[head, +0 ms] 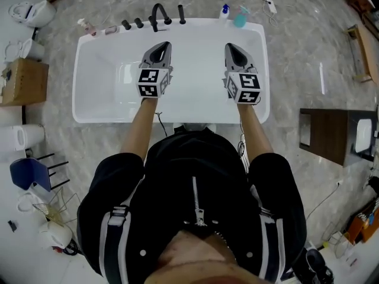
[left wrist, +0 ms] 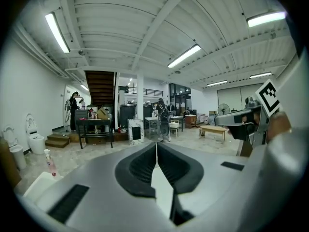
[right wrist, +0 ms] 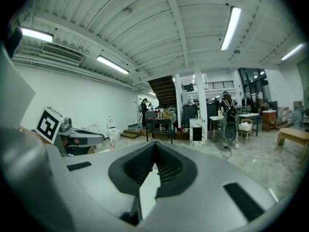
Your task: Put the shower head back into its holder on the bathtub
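A white bathtub (head: 95,108) lies below me. On its far rim stand a curved black faucet (head: 159,13), two black knobs (head: 132,23) and a slim black upright shower head (head: 181,13) to the faucet's right. My left gripper (head: 161,45) hovers over the tub's left middle, jaws shut and empty. My right gripper (head: 232,47) hovers level with it on the right, also shut and empty. In the left gripper view the left gripper (left wrist: 156,144) points out over the room, the jaws meet, and the right gripper (left wrist: 246,122) shows beside it. The right gripper view shows the right gripper (right wrist: 155,143) with closed jaws.
Bottles (head: 232,13) stand at the tub's far right corner and a pink one (head: 86,25) at the far left. Toilets (head: 32,10), a cardboard box (head: 23,81) and a blue chair (head: 29,173) line the left. A dark cabinet (head: 331,135) stands to the right.
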`<state>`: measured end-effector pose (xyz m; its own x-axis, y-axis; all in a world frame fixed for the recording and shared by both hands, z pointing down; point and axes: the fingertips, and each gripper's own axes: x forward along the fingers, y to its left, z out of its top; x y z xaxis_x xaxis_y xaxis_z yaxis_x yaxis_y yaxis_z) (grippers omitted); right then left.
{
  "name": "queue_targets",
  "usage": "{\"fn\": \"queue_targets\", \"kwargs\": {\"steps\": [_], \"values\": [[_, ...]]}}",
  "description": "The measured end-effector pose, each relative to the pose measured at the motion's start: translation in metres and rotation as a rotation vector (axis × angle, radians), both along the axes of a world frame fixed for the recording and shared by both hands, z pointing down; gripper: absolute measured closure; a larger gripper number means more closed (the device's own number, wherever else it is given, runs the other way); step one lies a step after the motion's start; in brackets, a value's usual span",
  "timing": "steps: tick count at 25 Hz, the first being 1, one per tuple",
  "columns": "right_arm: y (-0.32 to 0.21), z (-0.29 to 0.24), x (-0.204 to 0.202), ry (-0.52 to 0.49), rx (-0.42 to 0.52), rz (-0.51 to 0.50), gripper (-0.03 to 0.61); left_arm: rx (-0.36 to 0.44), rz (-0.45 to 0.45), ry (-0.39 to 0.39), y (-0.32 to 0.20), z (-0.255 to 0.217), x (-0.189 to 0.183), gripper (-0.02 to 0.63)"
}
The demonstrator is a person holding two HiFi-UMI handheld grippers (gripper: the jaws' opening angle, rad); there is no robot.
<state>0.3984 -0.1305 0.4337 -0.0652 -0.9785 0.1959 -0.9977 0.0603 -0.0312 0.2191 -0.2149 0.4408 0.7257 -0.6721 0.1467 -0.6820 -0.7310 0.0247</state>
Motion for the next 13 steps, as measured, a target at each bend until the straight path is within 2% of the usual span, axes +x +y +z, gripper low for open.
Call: {"fn": "queue_targets", "kwargs": {"steps": [13], "values": [[0.006, -0.006, -0.019, -0.006, 0.004, -0.018, 0.571, 0.002, 0.014, 0.009, 0.005, -0.005, -0.008, 0.583]]}}
